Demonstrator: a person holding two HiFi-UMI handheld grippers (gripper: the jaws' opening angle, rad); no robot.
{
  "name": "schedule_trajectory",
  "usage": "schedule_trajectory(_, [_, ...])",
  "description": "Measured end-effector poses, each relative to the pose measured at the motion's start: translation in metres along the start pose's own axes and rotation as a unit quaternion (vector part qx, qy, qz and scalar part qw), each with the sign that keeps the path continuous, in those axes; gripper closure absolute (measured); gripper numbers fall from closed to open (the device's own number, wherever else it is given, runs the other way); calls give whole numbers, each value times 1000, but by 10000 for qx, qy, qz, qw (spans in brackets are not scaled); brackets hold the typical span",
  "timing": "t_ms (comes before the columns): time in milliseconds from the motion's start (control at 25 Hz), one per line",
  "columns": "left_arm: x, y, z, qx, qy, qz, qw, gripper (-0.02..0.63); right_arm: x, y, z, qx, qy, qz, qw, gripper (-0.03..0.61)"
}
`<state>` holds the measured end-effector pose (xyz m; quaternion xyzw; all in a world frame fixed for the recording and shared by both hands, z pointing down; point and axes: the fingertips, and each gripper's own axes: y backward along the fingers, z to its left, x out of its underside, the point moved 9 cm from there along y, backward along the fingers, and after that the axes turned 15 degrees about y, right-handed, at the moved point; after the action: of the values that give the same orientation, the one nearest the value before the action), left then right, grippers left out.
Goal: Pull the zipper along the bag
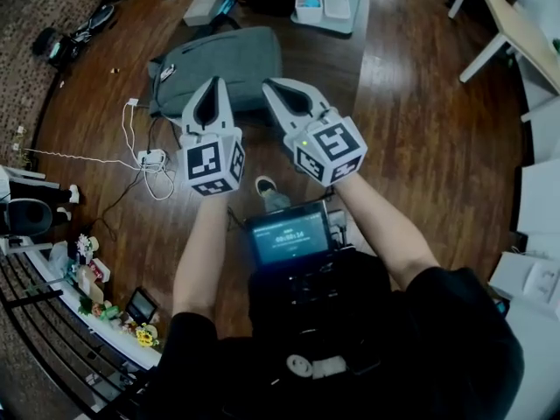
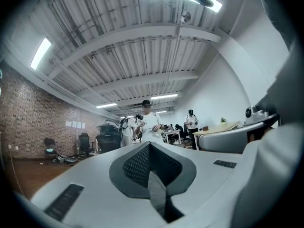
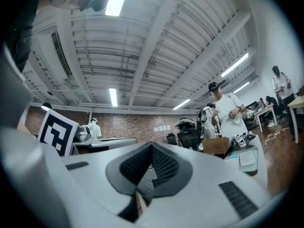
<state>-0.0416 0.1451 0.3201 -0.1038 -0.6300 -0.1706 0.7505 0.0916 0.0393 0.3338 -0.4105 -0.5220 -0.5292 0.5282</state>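
Observation:
A grey backpack (image 1: 219, 59) lies flat on the wooden floor ahead of me; its zipper is too small to make out. Both grippers are held up in the air in front of my chest, well short of the bag and touching nothing. My left gripper (image 1: 213, 80) is shut, its jaws meeting at the tip with nothing between them. Beside it, my right gripper (image 1: 268, 84) is shut and empty as well. In the left gripper view the left gripper (image 2: 149, 144) points up at the ceiling and far room. The right gripper (image 3: 152, 146) does the same in its own view.
A white power strip with cables (image 1: 152, 158) lies on the floor left of the bag. A tray with white boxes (image 1: 325, 7) sits beyond the bag, a white table (image 1: 516, 26) at the far right. A screen device (image 1: 289, 236) hangs at my chest. People (image 2: 145, 118) stand far off.

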Motion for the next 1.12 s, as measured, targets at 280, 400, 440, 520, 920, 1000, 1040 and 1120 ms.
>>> schedule_trajectory(280, [4, -3, -25, 44, -136, -30, 9999, 617, 0, 5, 8, -29, -93, -34, 9999, 566])
schedule_trajectory(400, [5, -3, -32, 22, -234, -30, 9997, 617, -2, 7, 9, -6, -147, -63, 9999, 568])
schedule_trajectory(440, [5, -2, -33, 21, -245, -36, 9997, 617, -1, 6, 10, 1, -167, -52, 9998, 568])
schedule_trajectory(520, [6, -1, -37, 41, -281, -24, 9996, 617, 1, 7, 12, -6, -194, -17, 9998, 568])
schedule_trajectory(920, [8, 0, -48, 99, -413, -43, 9991, 617, 3, 4, 18, -92, -136, -11, 9999, 568])
schedule_trajectory(1000, [7, -1, -50, 115, -423, -66, 9990, 617, 2, 4, 17, -71, -147, -51, 9999, 568])
schedule_trajectory(1040, [7, -1, -51, 121, -429, -70, 9990, 617, 2, 5, 16, -61, -164, -54, 9998, 568])
schedule_trajectory(1120, [6, -2, -51, 128, -449, -67, 9989, 617, 2, 5, 16, -49, -190, -61, 9998, 569])
